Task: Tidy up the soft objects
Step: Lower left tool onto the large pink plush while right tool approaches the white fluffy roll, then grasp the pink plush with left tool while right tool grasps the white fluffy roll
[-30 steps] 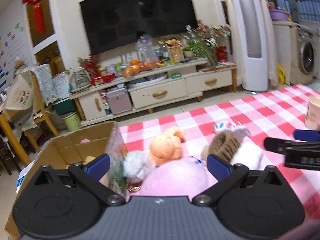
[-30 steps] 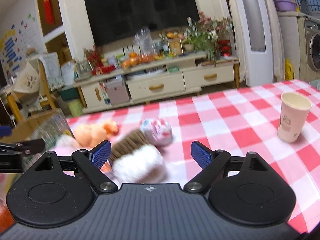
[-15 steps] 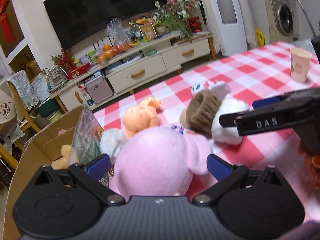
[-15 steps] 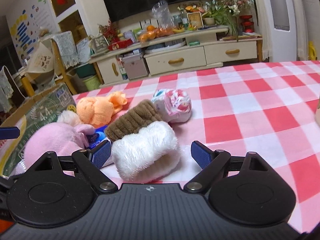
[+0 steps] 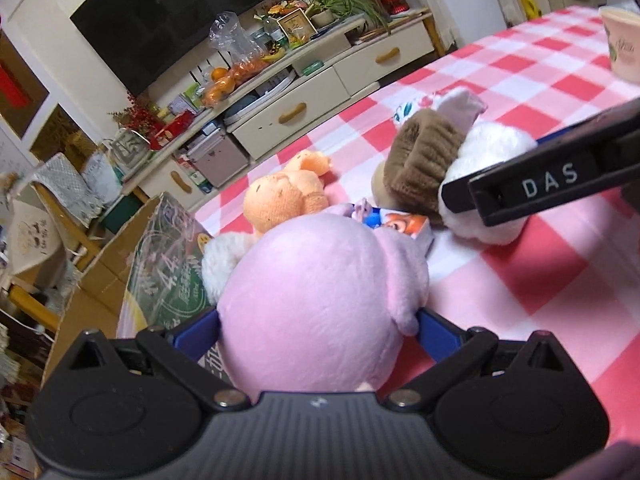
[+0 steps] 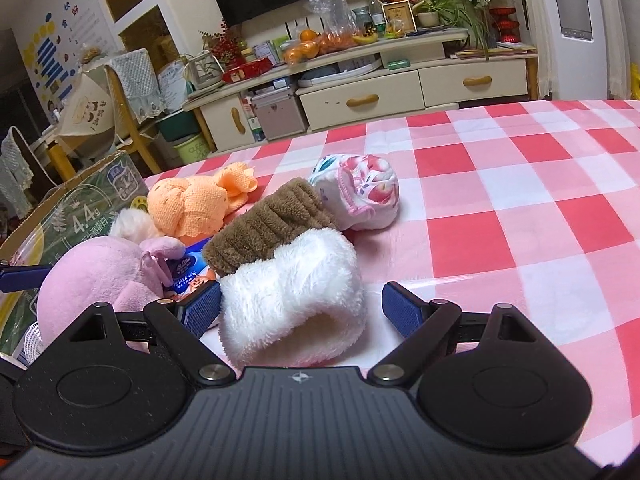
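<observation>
A pink plush (image 5: 320, 300) fills the gap of my left gripper (image 5: 318, 332), whose jaws stand wide, one on each side of it. My right gripper (image 6: 302, 308) is open around the white end of a brown-and-white fluffy band (image 6: 296, 296) lying on the checked tablecloth (image 6: 500, 216). The left pad touches the fur; the right pad stands apart. Behind lie an orange plush (image 6: 192, 204), a flowered cloth bundle (image 6: 360, 192) and a blue tissue packet (image 6: 188, 272). In the left wrist view a right finger (image 5: 540, 184) crosses in front of the band (image 5: 428, 160).
An open cardboard box (image 5: 96, 280) stands at the table's left edge, beside the pink plush. A paper cup (image 5: 624, 48) is at the far right of the table. A small white fluffy ball (image 5: 224, 256) lies by the box. Beyond the table is a TV cabinet (image 6: 360, 96).
Both grippers came lower and closer to the pile. The pink plush now sits deep between the left fingers, and the white band between the right ones. Jaw widths look unchanged.
</observation>
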`<state>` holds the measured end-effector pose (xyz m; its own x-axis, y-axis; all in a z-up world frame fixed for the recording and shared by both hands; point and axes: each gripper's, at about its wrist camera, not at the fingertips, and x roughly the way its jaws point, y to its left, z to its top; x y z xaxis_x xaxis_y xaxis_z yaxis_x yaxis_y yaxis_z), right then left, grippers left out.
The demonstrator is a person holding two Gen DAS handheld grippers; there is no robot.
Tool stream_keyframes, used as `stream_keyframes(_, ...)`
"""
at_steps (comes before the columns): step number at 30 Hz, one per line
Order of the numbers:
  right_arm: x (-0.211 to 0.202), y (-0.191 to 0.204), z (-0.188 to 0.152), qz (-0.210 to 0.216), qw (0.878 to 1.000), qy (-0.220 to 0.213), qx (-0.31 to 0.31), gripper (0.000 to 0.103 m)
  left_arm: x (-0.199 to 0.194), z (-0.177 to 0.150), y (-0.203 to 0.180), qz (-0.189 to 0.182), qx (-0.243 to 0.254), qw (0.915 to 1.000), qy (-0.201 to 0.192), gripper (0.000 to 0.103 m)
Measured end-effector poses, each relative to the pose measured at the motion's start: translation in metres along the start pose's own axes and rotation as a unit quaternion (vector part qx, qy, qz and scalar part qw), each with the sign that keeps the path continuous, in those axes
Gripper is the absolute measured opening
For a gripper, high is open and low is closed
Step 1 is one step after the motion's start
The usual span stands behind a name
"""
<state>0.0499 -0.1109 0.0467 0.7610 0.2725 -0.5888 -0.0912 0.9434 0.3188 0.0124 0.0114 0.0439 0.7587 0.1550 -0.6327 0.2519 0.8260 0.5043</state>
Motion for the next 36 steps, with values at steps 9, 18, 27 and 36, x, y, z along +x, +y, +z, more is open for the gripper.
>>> stream_keyframes(9,-0.004,0.000,0.003,-0.002,1.000,-0.006,-0.016,0.103,0.004,0.005,0.006,0.014,-0.021,0.9996,-0.009,0.091)
stream_keyframes(18,-0.003,-0.003,0.004,0.007,1.000,-0.001,-0.026,0.084,0.006,0.005,0.012,0.007,-0.053,0.9983,-0.023,0.085)
stream_keyframes(27,-0.011,-0.009,0.003,0.017,1.000,-0.007,-0.018,0.059,0.004,0.004,0.030,-0.034,-0.111,0.9930,-0.022,0.085)
stream_keyframes(36,-0.018,-0.010,-0.001,0.008,1.000,-0.009,-0.009,0.044,0.000,0.001,0.046,-0.092,-0.188,0.9777,-0.015,0.085)
